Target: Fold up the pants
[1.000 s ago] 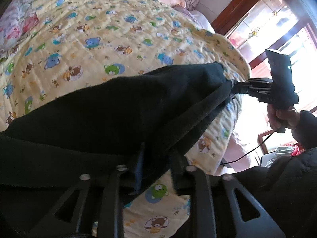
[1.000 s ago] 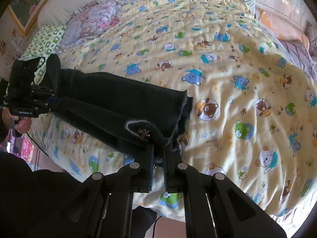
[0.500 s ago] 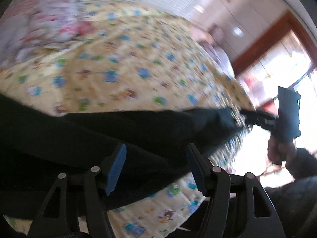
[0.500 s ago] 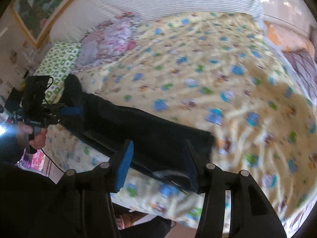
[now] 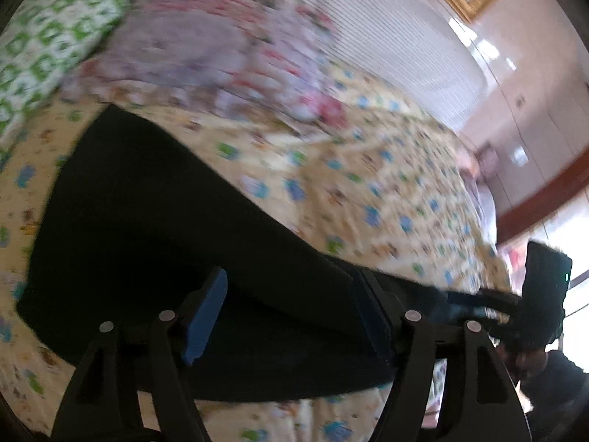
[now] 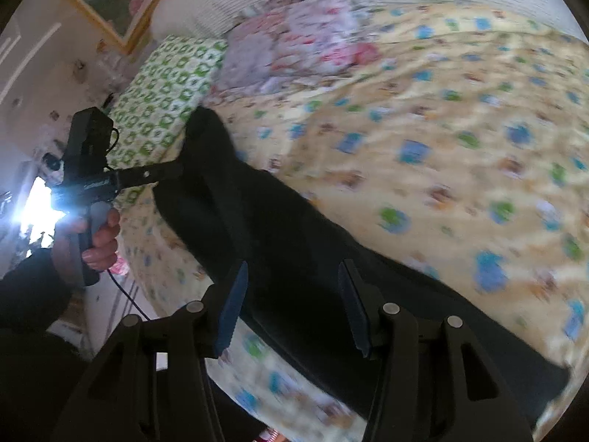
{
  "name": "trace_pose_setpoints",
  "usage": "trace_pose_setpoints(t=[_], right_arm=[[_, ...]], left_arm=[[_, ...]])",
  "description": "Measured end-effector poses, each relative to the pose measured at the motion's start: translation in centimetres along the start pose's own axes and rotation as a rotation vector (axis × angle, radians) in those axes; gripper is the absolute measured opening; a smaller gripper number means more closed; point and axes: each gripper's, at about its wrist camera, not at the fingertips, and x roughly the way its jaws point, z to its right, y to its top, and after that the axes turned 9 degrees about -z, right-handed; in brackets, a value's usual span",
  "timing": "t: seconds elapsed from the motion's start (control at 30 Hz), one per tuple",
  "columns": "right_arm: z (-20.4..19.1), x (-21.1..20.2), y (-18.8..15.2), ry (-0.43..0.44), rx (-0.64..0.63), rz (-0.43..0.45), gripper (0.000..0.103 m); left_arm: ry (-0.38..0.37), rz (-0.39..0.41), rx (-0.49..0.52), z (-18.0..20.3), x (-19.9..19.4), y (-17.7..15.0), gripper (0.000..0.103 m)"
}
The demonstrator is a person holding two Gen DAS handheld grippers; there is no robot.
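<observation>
Black pants [image 5: 154,228] lie as a long folded strip along the near edge of the yellow cartoon-print bedspread [image 5: 368,191]; they also show in the right wrist view [image 6: 294,243]. My left gripper [image 5: 291,316] is open just above the strip, holding nothing. My right gripper [image 6: 292,305] is open over the other part of the strip, empty. The right gripper appears in the left wrist view [image 5: 478,300] at the strip's far end. The left gripper appears in the right wrist view [image 6: 173,169] beside the pants' end.
A green-and-white pillow [image 6: 165,84] and a pink floral pillow [image 6: 302,33] lie at the head of the bed. A striped headboard [image 5: 386,22] stands behind them. The bed's edge [image 6: 154,287] drops off beside the pants.
Both grippers have opened and let go of the pants, which now lie on the bedspread. Both cameras have swung towards the head of the bed.
</observation>
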Motion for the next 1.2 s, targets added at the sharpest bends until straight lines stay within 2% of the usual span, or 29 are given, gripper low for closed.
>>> trace_pose_setpoints(t=[0.17,0.37,0.5,0.83,0.87,0.9,0.93,0.97,1.0,1.03,1.1,1.2], right_arm=[[-2.6,3.8,3.5,0.023,-0.049,-0.047,0.052],[-4.2,7.3,6.9,0.069,-0.042,-0.096,0.052],[-4.7,9.5,8.7,0.074,-0.032,-0.134,0.052],[-4.9,13.3,11.0,0.1,0.007,-0.182,0.052],[-5.0,13.5,11.2,0.101,0.002,-0.185,0.052],[-5.2,13.6,11.4,0.098,-0.004,-0.187,0.052],[-5.4,13.7,11.5,0.1,-0.009,-0.188,0.05],[-5.6,13.8,11.6,0.108,-0.016,-0.189,0.047],[-5.8,13.9,11.6,0.117,-0.028,-0.19,0.037],[-6.1,13.9,11.7,0.112,-0.042,-0.19,0.022],[-6.7,13.8,11.6,0.089,-0.074,-0.186,0.008],[-7.3,12.8,11.5,0.08,-0.098,-0.152,0.007]], left_arm=[[0.095,0.044,-0.09,-4.1,-1.8,2.7,0.074],[0.16,0.085,-0.126,-7.5,-3.3,6.1,0.077],[0.195,0.068,-0.126,-9.7,-2.9,8.8,0.077],[0.192,-0.032,-0.1,-13.2,1.4,13.4,0.075],[0.196,-0.044,-0.091,-13.2,1.8,13.5,0.069],[0.199,-0.057,-0.083,-13.2,2.2,13.6,0.055],[0.184,-0.076,-0.072,-13.3,2.6,13.7,0.046],[0.172,-0.089,-0.067,-13.4,2.9,13.7,0.028],[0.172,-0.096,-0.061,-13.4,3.1,13.6,0.015],[0.184,-0.092,-0.049,-13.3,3.0,13.4,0.013],[0.193,-0.071,-0.03,-12.9,2.3,13.1,0.01],[0.187,-0.033,-0.027,-12.5,0.7,12.3,0.007]])
